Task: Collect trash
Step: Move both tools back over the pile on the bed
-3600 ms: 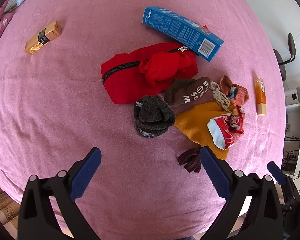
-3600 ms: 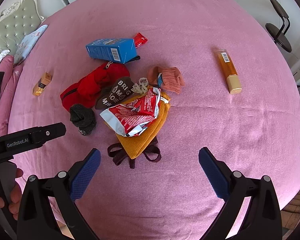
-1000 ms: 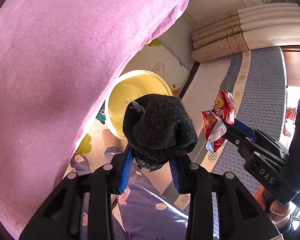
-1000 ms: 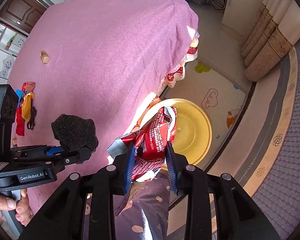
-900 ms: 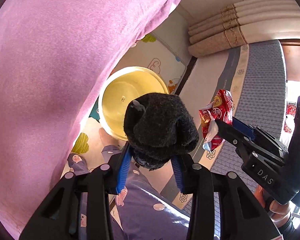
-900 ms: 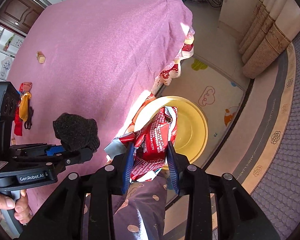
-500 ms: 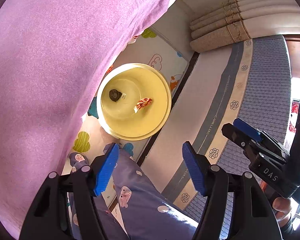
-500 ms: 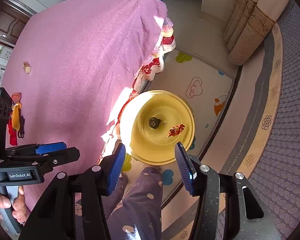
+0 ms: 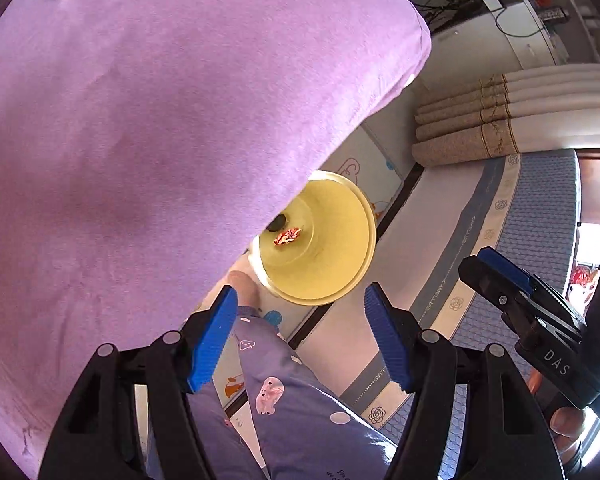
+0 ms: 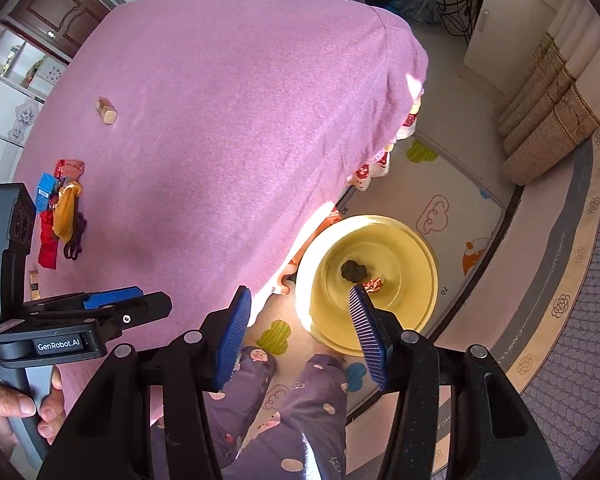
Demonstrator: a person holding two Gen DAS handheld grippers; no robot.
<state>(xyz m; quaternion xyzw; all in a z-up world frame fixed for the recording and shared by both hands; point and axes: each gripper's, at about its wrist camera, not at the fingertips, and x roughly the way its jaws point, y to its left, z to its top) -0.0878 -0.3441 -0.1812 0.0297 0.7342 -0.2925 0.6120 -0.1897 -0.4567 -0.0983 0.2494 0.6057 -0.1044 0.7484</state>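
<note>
Now both the left gripper (image 9: 298, 336) and right gripper (image 10: 300, 336) gape empty above the yellow basin (image 10: 420, 300)

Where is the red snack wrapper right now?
The red snack wrapper lies at the bottom of the yellow bin on the floor beside the bed, right next to the dark sock.

One yellow basin (image 10: 420, 312) on the floor, holding two pieces: one dark sock (image 10: 353, 270), one red wrapper (image 10: 375, 283). On the bed (image 10: 228, 120), one gold box (image 10: 106, 111).
</note>
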